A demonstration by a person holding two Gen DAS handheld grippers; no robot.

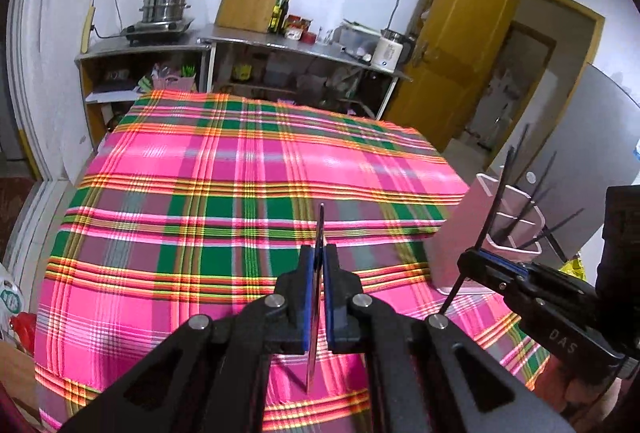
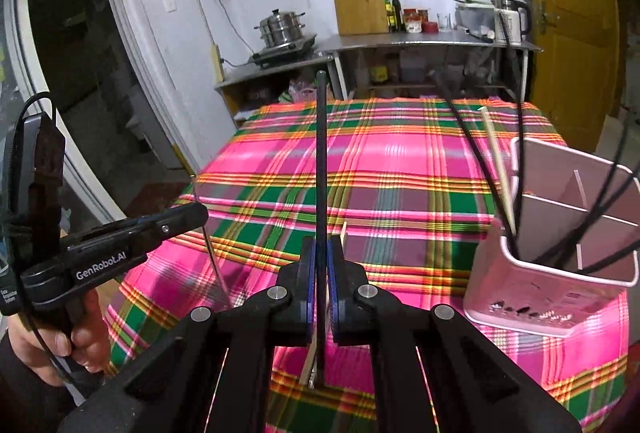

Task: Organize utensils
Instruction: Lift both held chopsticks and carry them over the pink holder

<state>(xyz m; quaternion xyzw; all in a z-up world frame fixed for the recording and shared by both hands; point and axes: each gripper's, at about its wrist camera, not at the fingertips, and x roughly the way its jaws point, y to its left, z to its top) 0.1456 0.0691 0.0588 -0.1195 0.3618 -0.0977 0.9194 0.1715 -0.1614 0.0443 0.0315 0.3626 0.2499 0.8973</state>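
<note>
While the left gripper (image 1: 319, 261) pinches a thin metal utensil (image 1: 318, 297) edge-on, the right gripper (image 2: 320, 257) clamps a dark chopstick (image 2: 320, 161) upright, the pink holder (image 2: 552, 273) just to its right on the plaid cloth (image 2: 380, 169).

We see a thin flat metal utensil (image 1: 320, 253), edge-on and upright, clamped above the plaid cloth. A dark chopstick (image 2: 321, 169) stands upright with a pale wooden stick (image 2: 316, 345) beside it, both pinched together. At the table's right edge sits a pink divided holder (image 2: 552, 289), with several dark chopsticks (image 2: 516, 169) and one pale chopstick (image 2: 498, 165) leaning in it.
</note>
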